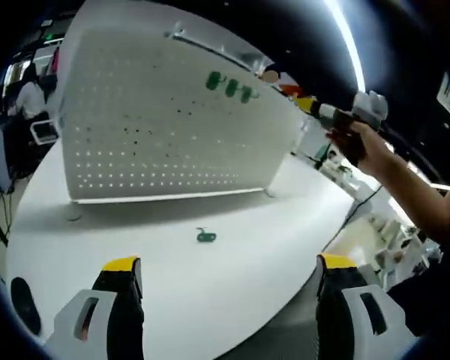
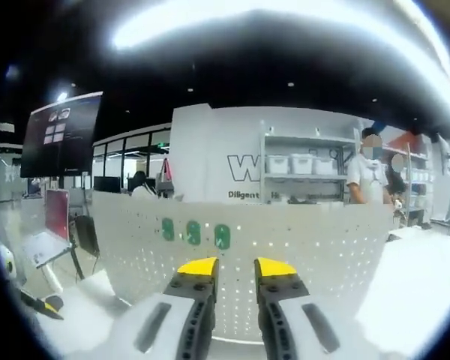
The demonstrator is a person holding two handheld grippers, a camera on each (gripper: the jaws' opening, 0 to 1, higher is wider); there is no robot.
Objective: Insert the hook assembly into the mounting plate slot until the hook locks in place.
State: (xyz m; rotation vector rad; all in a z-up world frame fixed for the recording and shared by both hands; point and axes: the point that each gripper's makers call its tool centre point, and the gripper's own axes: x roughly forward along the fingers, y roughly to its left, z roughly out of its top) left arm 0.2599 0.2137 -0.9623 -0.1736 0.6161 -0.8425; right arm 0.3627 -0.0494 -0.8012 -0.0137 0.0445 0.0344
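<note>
A white pegboard stands upright on the white desk, with 3 green hooks already seated in a row near its top. 1 loose green hook lies on the desk in front of the board, well apart from both grippers. The left gripper hangs over the near desk edge, jaws spread wide and holding nothing. The right gripper points at the board's upper part, just below the mounted hooks; its jaws stand slightly apart with nothing between them. The step in hand looks like fetching the loose hook. Next, 1 gripper must drop to the desk, pinch that hook, then carry it to a free slot.
</note>
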